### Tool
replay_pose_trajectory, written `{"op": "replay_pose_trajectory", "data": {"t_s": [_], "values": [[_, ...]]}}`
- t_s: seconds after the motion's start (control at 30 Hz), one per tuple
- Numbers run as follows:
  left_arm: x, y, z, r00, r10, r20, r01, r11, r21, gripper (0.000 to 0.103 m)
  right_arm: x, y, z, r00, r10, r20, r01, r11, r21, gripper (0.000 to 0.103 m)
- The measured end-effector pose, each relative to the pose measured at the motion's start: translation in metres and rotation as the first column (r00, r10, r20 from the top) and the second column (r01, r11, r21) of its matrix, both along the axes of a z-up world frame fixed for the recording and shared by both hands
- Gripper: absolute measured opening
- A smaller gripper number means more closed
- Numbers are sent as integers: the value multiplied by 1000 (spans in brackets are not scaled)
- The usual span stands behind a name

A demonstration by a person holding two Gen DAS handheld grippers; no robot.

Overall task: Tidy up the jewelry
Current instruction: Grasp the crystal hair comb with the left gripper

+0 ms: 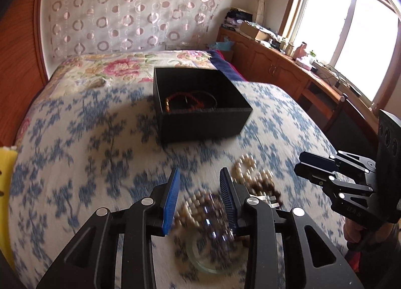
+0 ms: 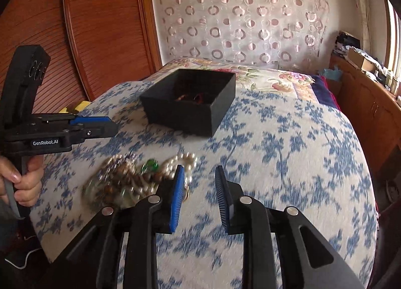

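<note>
A black open box (image 1: 205, 123) stands on the bed with red and dark bracelets (image 1: 190, 102) inside. A blurred heap of jewelry lies nearer: a pearl necklace (image 1: 246, 166), brown beads (image 1: 195, 203) and a clear glass bangle (image 1: 208, 261). My left gripper (image 1: 200, 176) hovers over this heap, jaws apart, pads pressing on nothing. The right gripper (image 1: 304, 163) shows at the right edge. In the right wrist view the box (image 2: 180, 118) is ahead and the heap (image 2: 120, 178) with pearls (image 2: 186, 158) lies left of my right gripper (image 2: 199, 171), which is open over bare bedspread. The left gripper (image 2: 110, 123) is at the left.
The bed wears a blue-flowered white spread (image 2: 288, 151). A wooden headboard (image 2: 100, 26) stands at the left. A wooden cabinet (image 1: 280, 68) with clutter runs under the window on the right. A yellow thing (image 1: 7, 161) lies at the bed's left edge. A hand (image 2: 27, 181) holds the left gripper's handle.
</note>
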State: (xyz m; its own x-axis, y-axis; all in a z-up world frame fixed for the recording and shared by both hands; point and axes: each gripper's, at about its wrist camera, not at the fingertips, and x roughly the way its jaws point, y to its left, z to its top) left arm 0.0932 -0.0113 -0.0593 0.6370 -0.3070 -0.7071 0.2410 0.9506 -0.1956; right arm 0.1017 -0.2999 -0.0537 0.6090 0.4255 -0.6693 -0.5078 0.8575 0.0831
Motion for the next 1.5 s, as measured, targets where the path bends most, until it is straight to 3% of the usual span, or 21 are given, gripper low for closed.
{"op": "replay_pose_trajectory", "data": {"t_s": [0.17,0.6,0.83,1.23,1.5], "values": [[-8,-1,-12,999,-10,-47,7,998,-56,31,-14,-8,-8,1000,-12,-18,12,1000,13,28],[-5,-6,-32,994,-11,-105,2,997,-83,31,-17,-13,-13,1000,-17,-25,18,999,35,28],[-11,-7,-28,996,-6,-91,-1,997,-79,20,-17,-12,-14,1000,-16,-27,17,999,35,28],[-24,-12,17,997,13,70,-16,999,41,19,-17,-10,-13,1000,-11,-23,12,999,34,29],[-26,-14,43,987,4,160,-34,982,186,20,-17,-7,-10,1000,-6,-17,6,999,34,29]]}}
